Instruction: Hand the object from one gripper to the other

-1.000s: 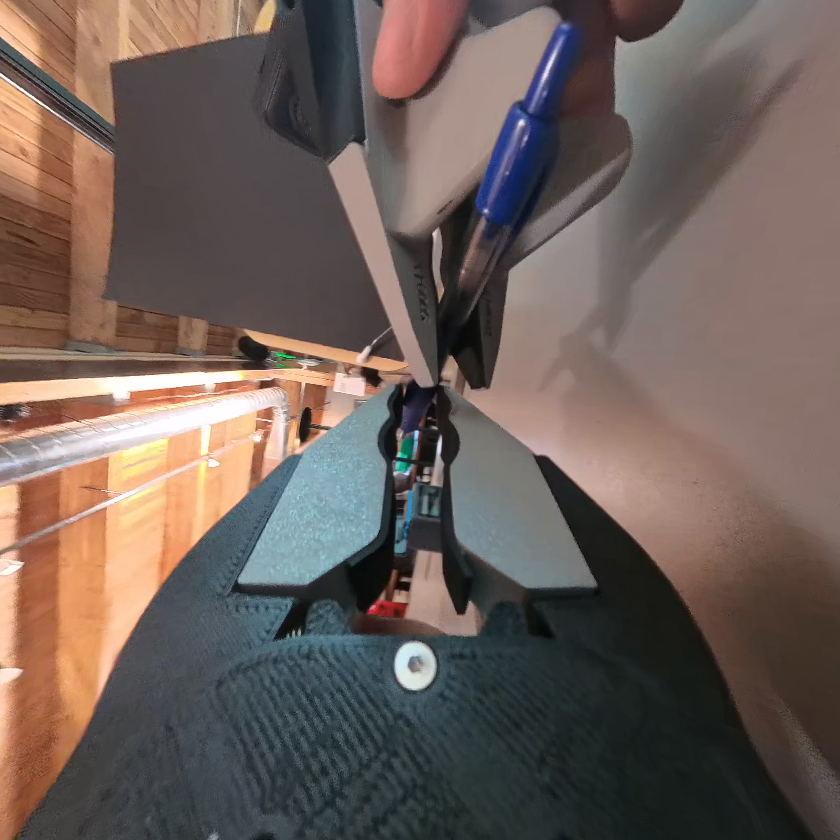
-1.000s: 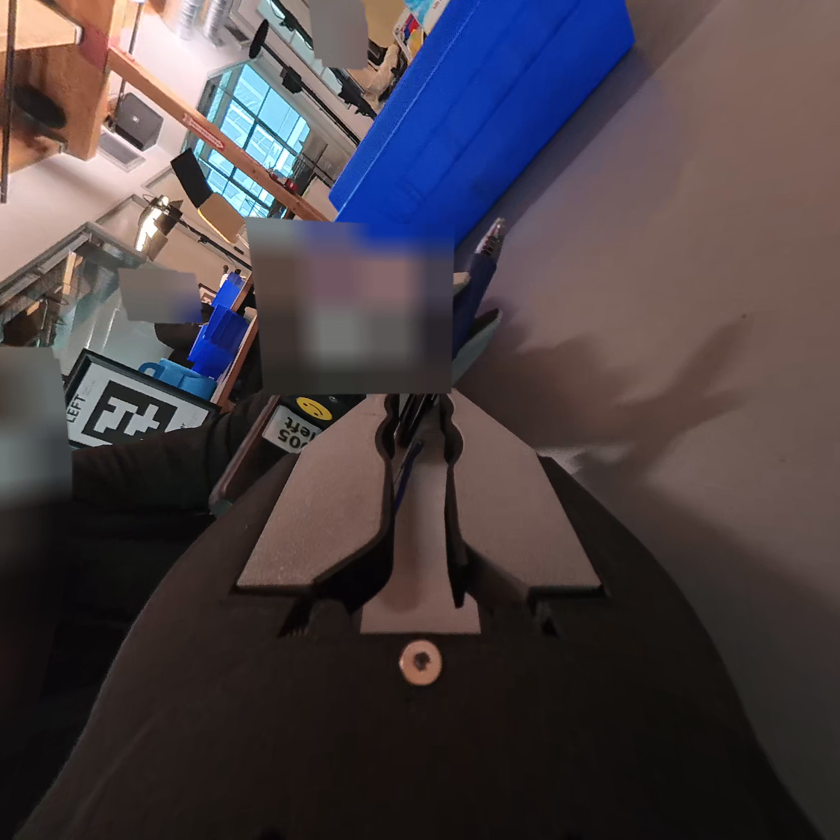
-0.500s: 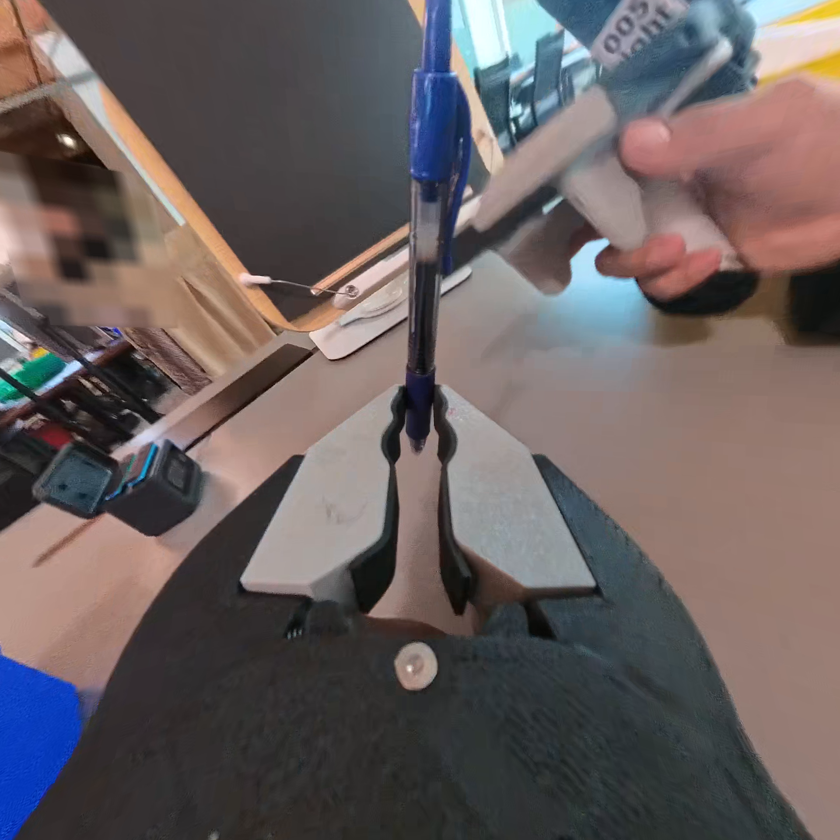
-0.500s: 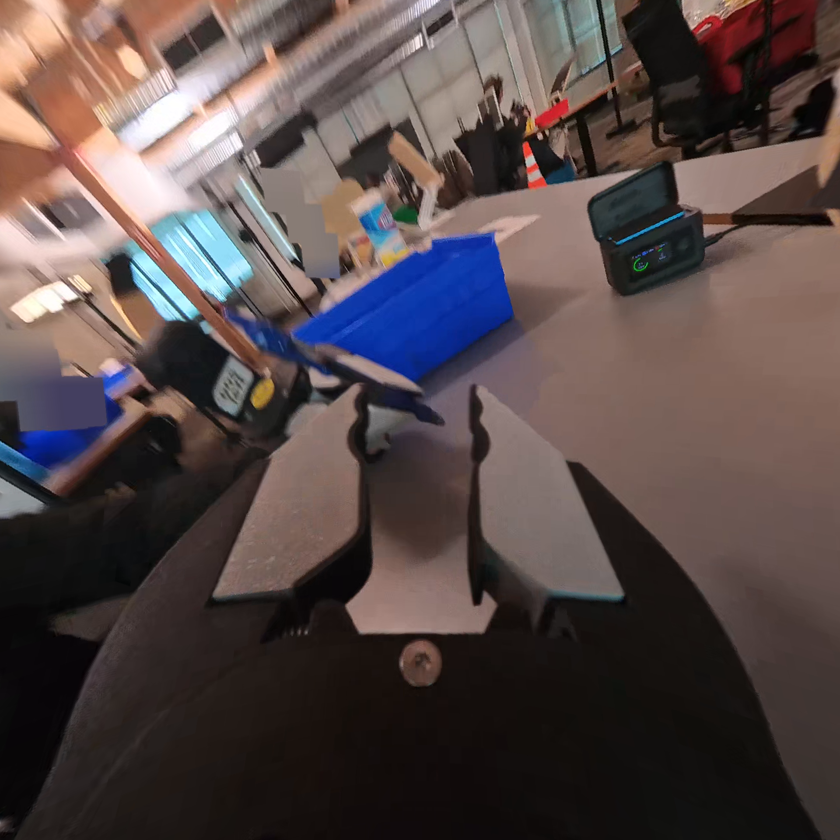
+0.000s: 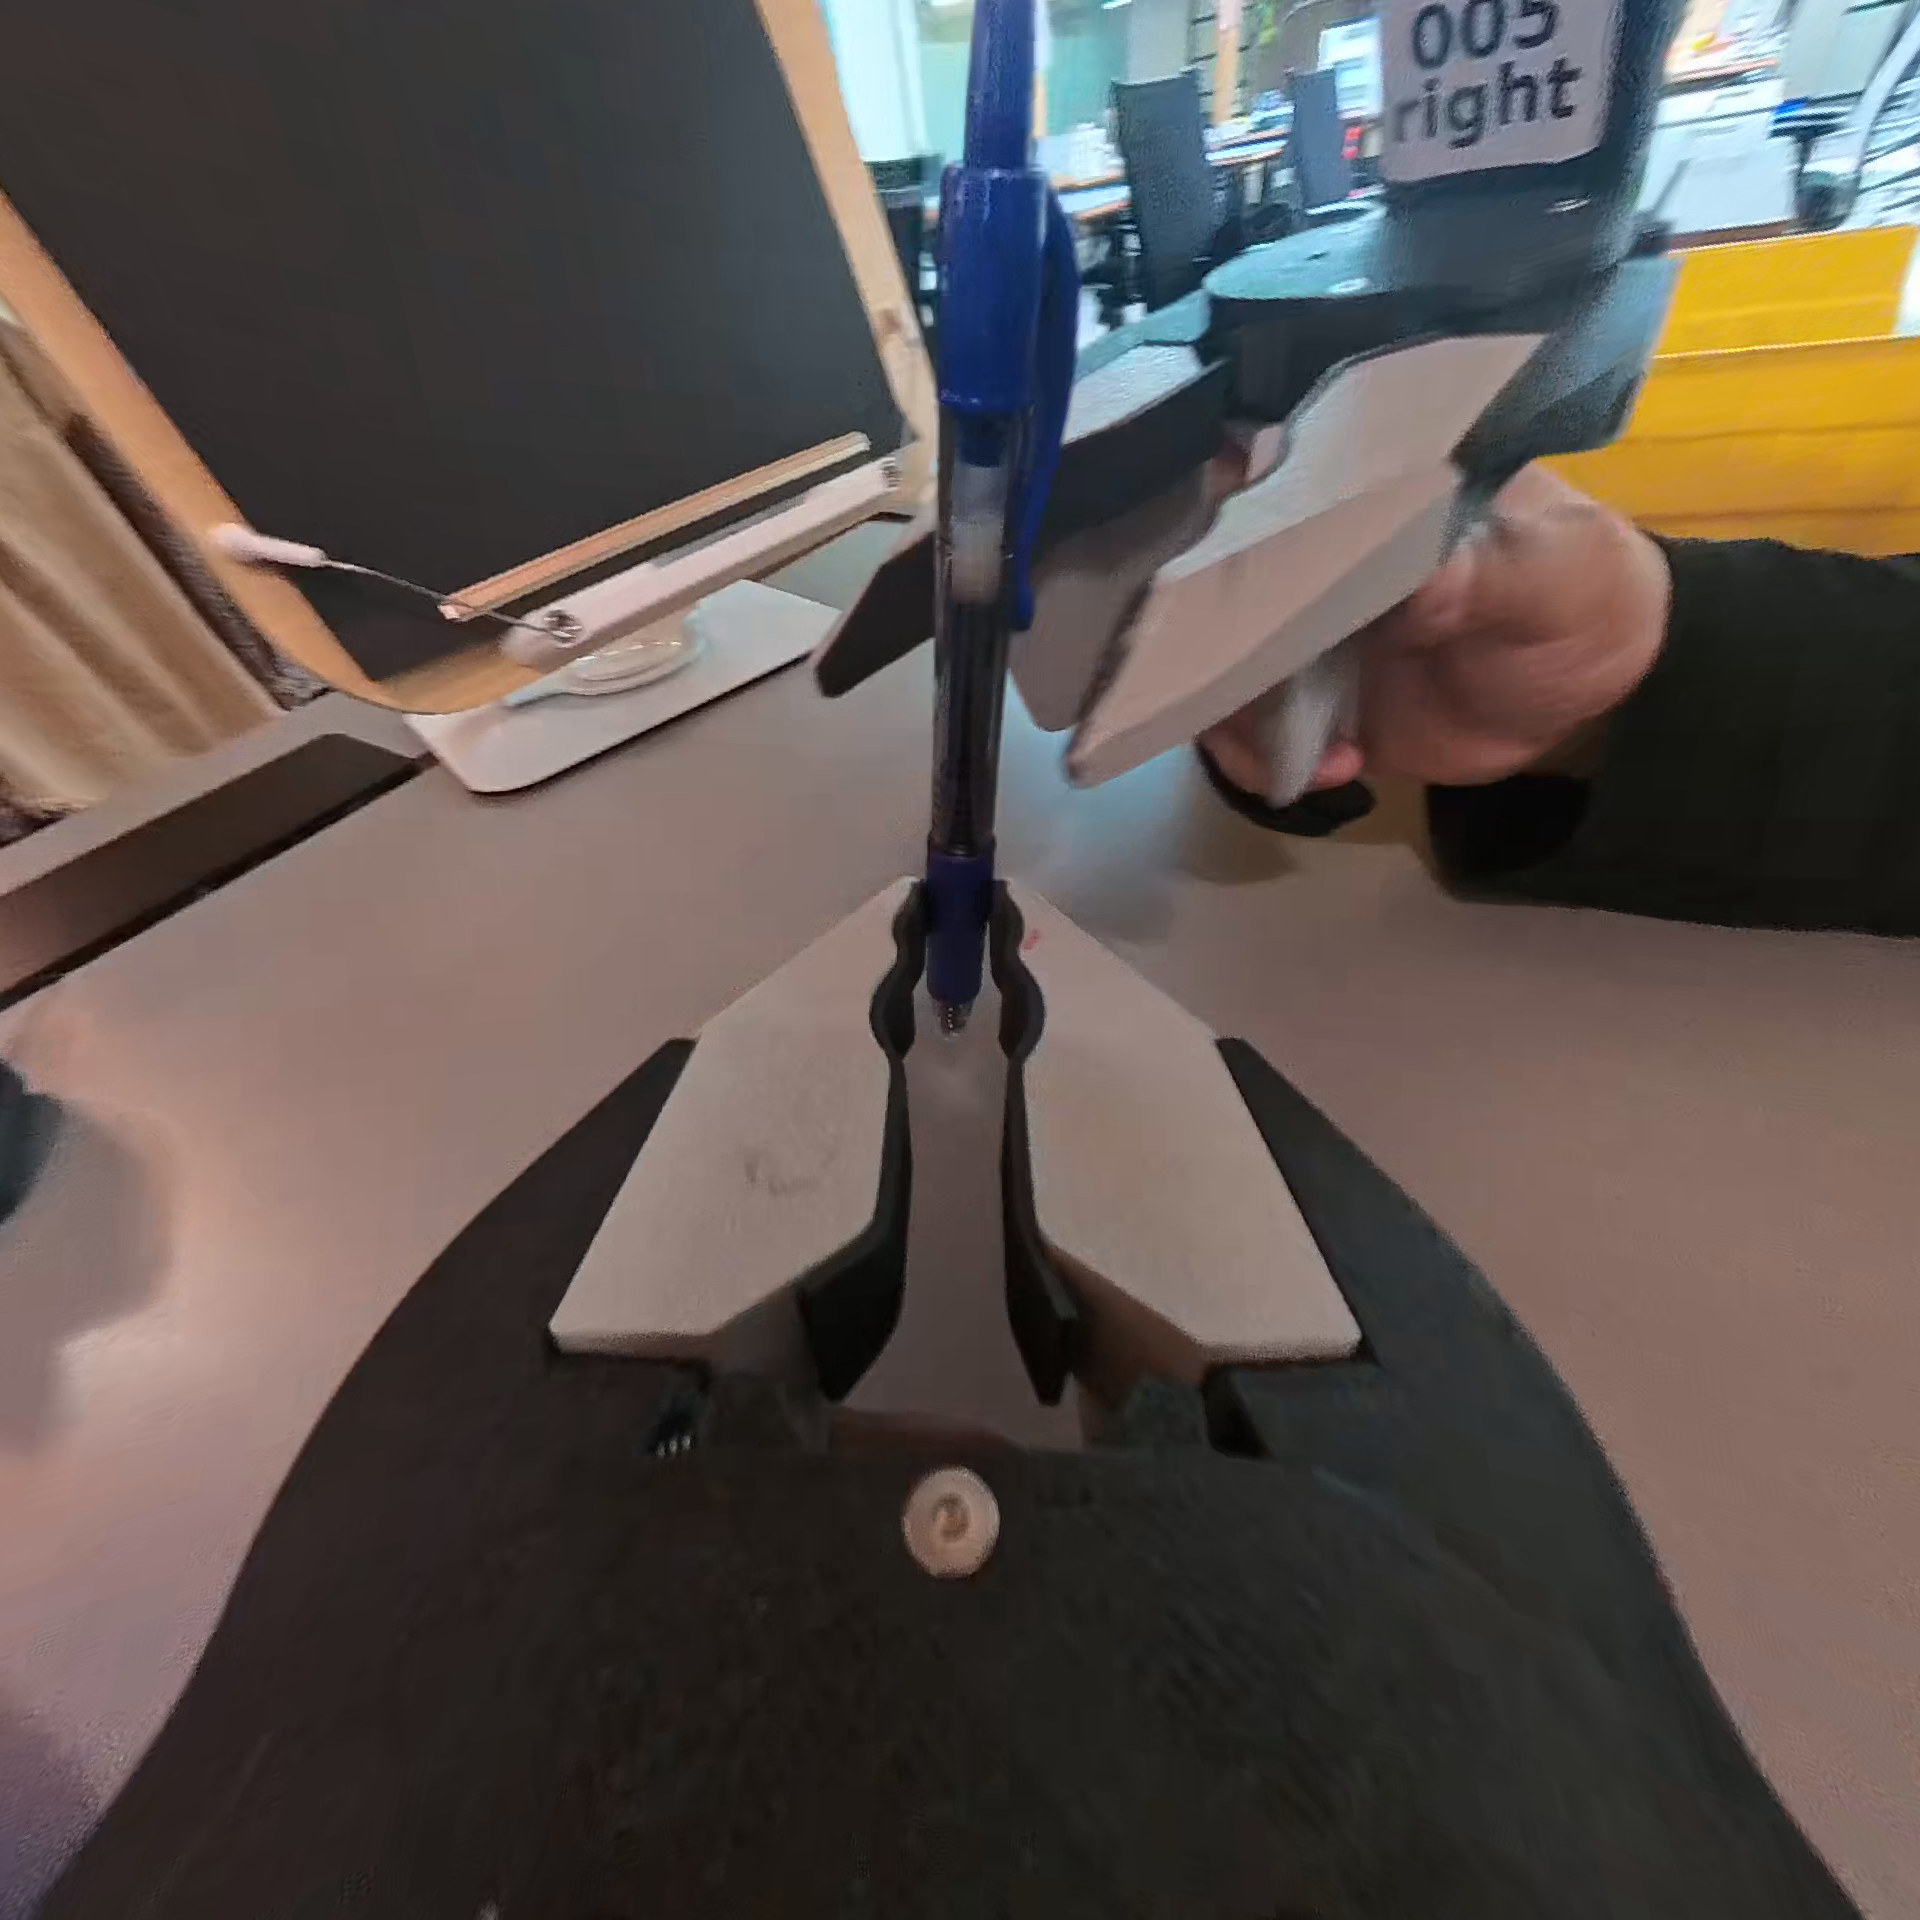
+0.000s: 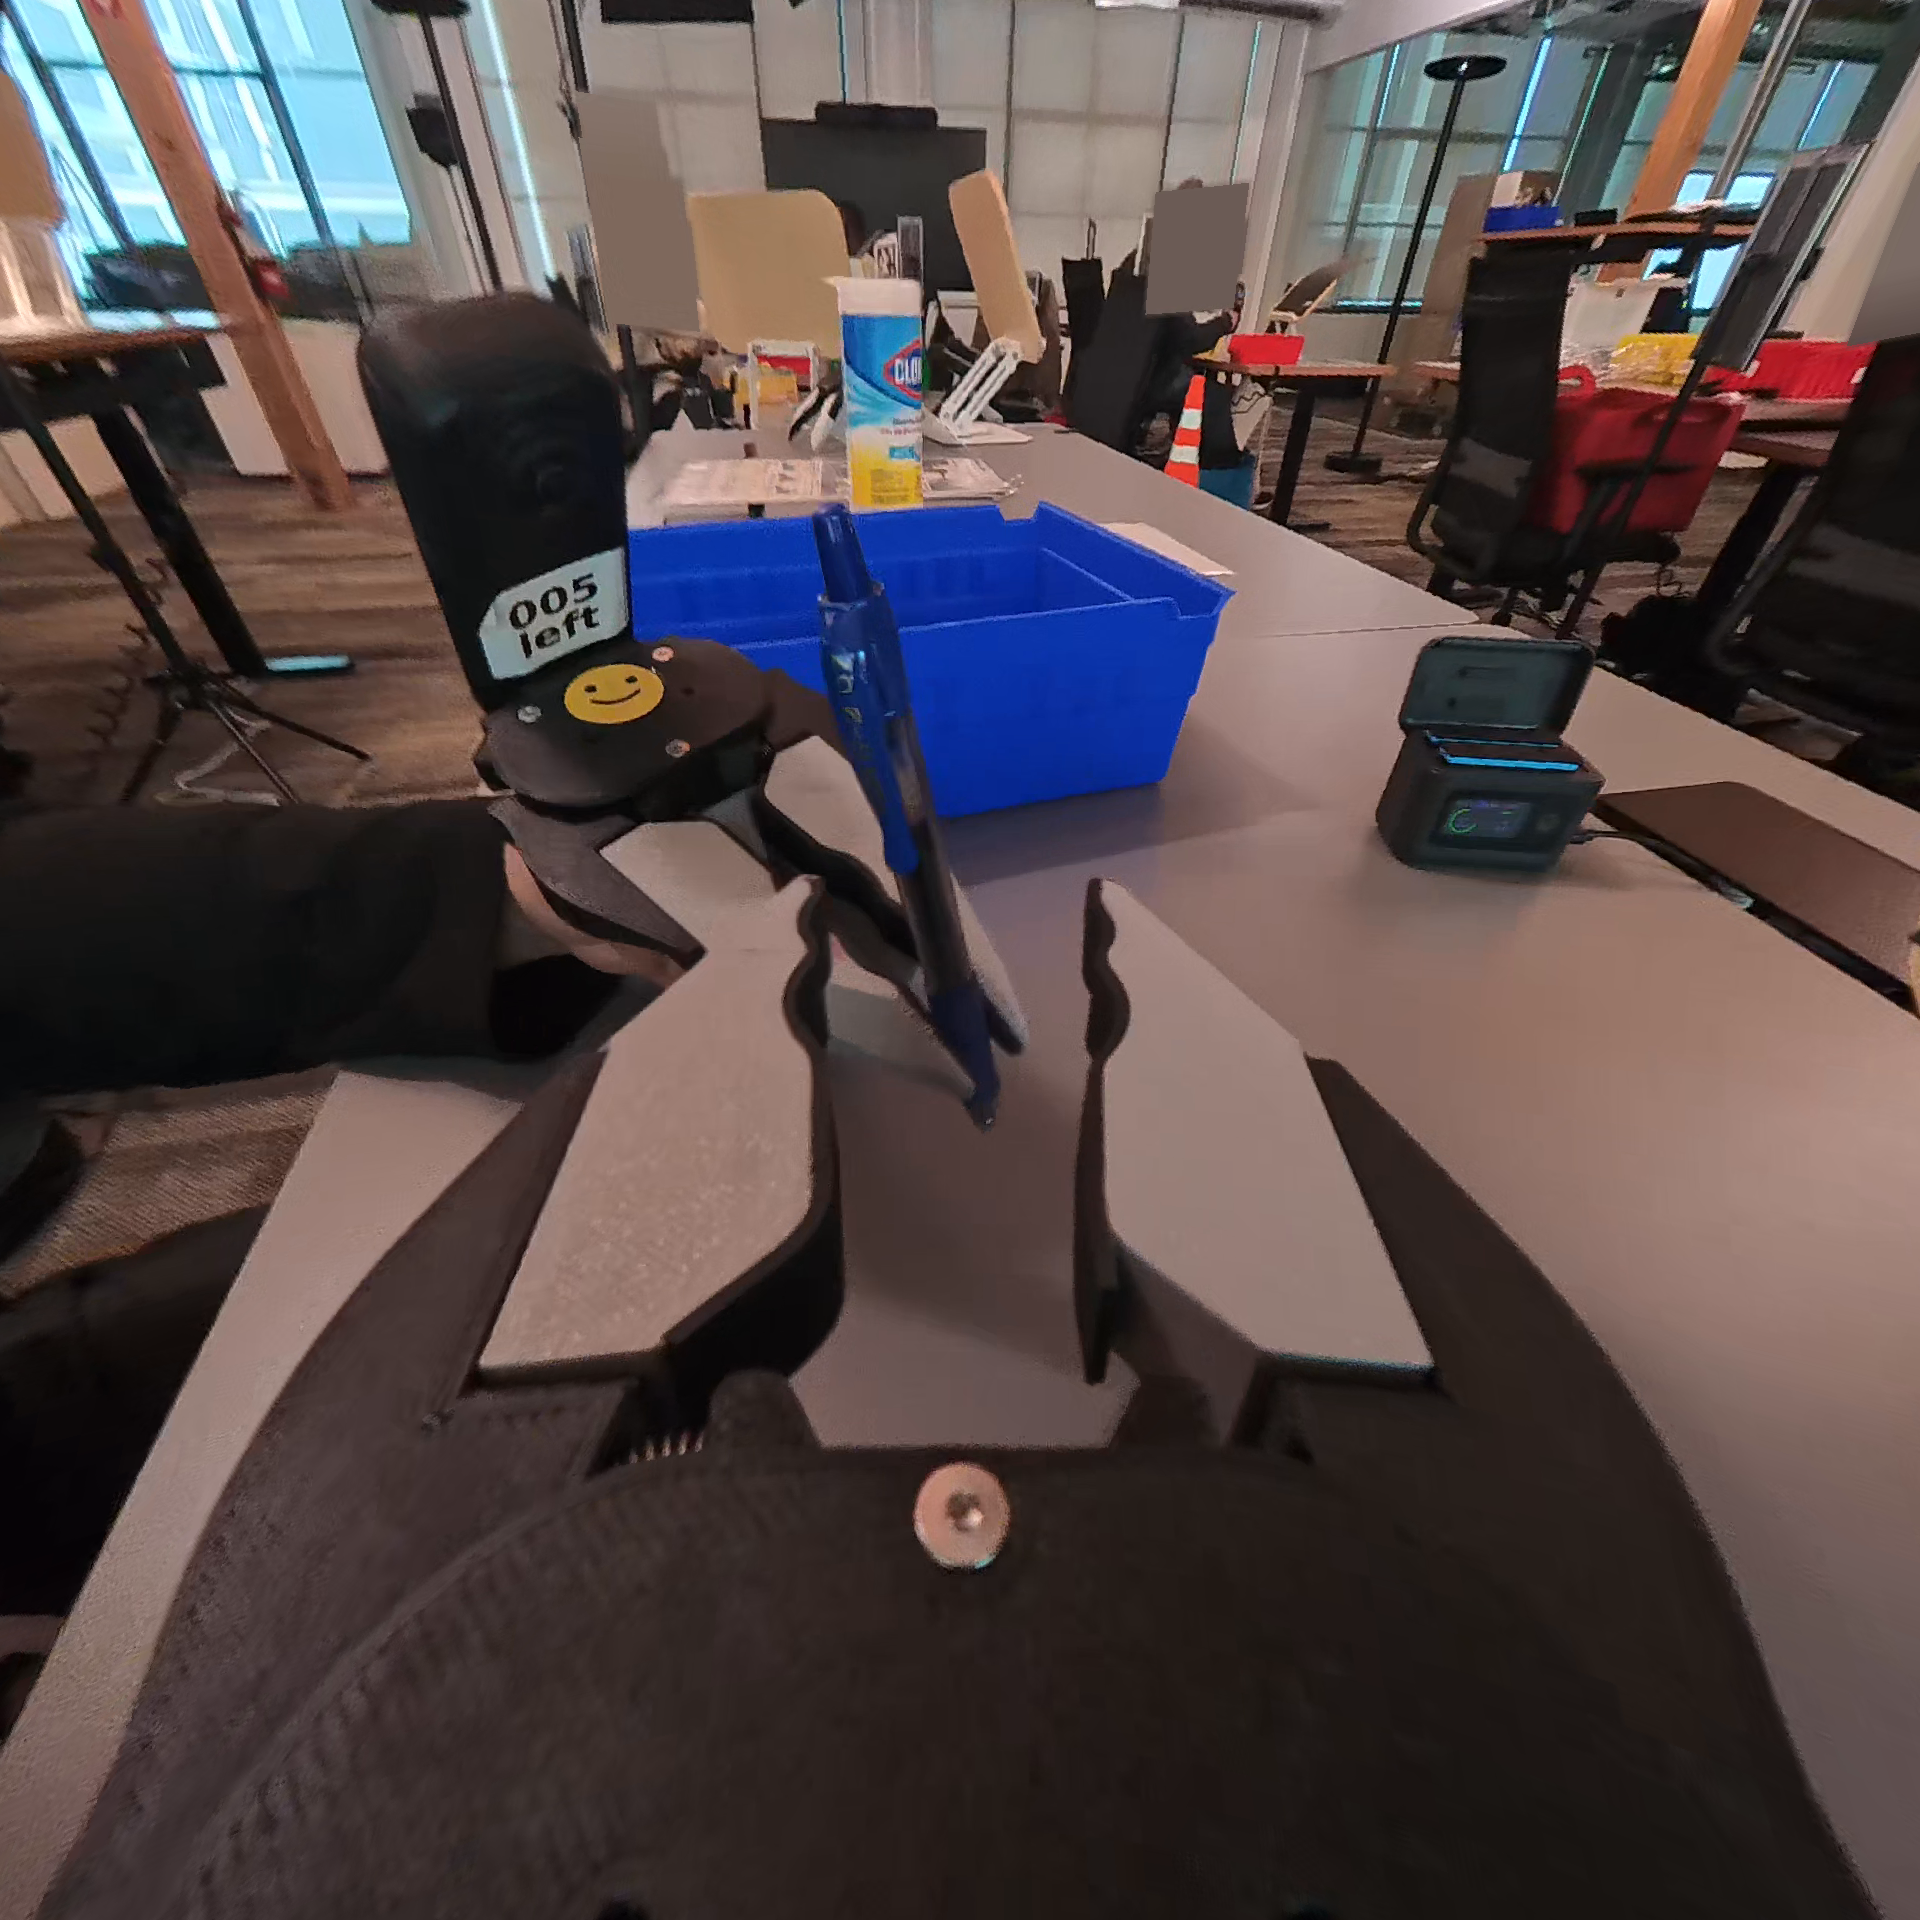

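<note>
**Blue pen gripped by the left gripper, right gripper standing empty**

Above the grey worktop [image 6: 1455, 1039], a handover scene is showing in two wrist views. At the left of the right wrist view, a dark-sleeved hand [image 6: 561, 925] is holding the left gripper [image 5: 957, 971], whose fingers [image 5: 790, 1132] are clenching the grip end of a blue pen [image 5: 987, 436]. The pen is standing nearly upright with its writing tip pointing down toward the gripper body and its clip end rising out of the top of the left wrist view. In the right wrist view it is leaning slightly, tip just clear of the worktop.

Behind the pen, a blue plastic bin [image 6: 997, 665] is sitting on the worktop, with a wipes canister [image 6: 881, 390] farther back. To the right, a small dark charging case [image 6: 1486, 769] is standing with its lid raised.

The right gripper [image 6: 951, 971] is facing the pen, its fingers [image 6: 1226, 1174] spread wide and grasping nothing. In the left wrist view it is hovering beside the pen's upper barrel, held by a hand [image 5: 1507, 665] in a dark sleeve.
</note>
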The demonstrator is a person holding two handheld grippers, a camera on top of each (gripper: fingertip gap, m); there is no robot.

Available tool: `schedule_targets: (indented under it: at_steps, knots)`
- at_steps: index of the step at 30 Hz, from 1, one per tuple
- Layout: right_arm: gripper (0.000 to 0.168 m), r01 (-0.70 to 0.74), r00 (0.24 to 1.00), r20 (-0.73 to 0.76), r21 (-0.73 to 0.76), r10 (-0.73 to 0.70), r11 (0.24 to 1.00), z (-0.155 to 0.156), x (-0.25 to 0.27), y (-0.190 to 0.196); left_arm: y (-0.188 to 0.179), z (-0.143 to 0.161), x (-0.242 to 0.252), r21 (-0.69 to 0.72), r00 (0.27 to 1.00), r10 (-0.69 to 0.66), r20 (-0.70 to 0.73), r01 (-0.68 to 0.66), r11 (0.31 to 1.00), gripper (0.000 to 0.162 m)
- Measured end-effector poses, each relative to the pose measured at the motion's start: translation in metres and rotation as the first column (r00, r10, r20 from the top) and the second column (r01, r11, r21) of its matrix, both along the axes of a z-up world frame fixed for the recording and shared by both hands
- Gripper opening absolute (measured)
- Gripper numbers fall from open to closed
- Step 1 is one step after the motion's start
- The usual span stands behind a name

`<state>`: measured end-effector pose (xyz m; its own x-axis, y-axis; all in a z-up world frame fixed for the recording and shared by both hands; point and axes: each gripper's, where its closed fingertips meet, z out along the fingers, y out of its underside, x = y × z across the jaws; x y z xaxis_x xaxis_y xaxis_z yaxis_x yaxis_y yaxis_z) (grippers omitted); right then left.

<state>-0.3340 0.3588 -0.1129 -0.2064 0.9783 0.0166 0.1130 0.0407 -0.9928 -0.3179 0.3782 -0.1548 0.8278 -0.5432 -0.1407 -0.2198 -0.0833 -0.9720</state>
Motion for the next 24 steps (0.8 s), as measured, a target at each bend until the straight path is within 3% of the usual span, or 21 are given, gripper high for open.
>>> schedule_targets:
  at_steps: [4, 6, 10, 14, 16, 19, 21, 24]
  knots:
    - [0.009, -0.040, 0.998, 0.046, 0.033, 0.039, 0.999, -0.009, -0.002, -0.011, -0.004, -0.003, 0.012, -0.005, 0.998, -0.046, -0.032, 0.046, 0.999, 0.009]
    - [0.006, -0.007, 0.999, 0.054, -0.007, 0.007, 1.000, -0.009, -0.003, -0.004, -0.003, -0.003, 0.011, 0.005, 0.999, -0.027, -0.046, 0.027, 1.000, 0.010]
    - [0.006, 0.019, 1.000, 0.001, -0.302, -0.020, 0.953, 0.004, 0.004, 0.023, -0.001, 0.009, 0.004, 0.131, 0.997, 0.046, -0.064, -0.037, 0.991, 0.020]
    - [0.006, 0.023, 0.996, -0.059, -0.580, -0.071, 0.815, 0.011, 0.020, 0.059, 0.002, 0.005, 0.005, 0.235, 0.963, 0.133, -0.236, -0.076, 0.969, 0.036]
    - [0.005, 0.002, 0.994, -0.083, -0.664, -0.077, 0.748, 0.012, 0.025, 0.070, 0.006, -0.003, 0.004, 0.315, 0.893, 0.213, -0.397, -0.086, 0.945, 0.037]
    - [0.006, -0.031, 0.996, -0.081, -0.736, -0.043, 0.676, 0.009, 0.027, 0.071, 0.010, -0.010, 0.000, 0.451, 0.728, 0.356, -0.586, -0.072, 0.890, 0.034]
    - [0.006, -0.055, 0.998, -0.067, -0.773, 0.005, 0.632, 0.004, 0.024, 0.066, 0.011, -0.006, 0.000, 0.522, 0.645, 0.423, -0.637, -0.044, 0.852, 0.034]
    - [0.005, -0.136, 0.991, -0.105, -0.836, 0.088, 0.532, 0.005, 0.021, 0.056, 0.003, 0.017, 0.006, 0.666, 0.586, 0.531, -0.612, 0.020, 0.746, 0.031]
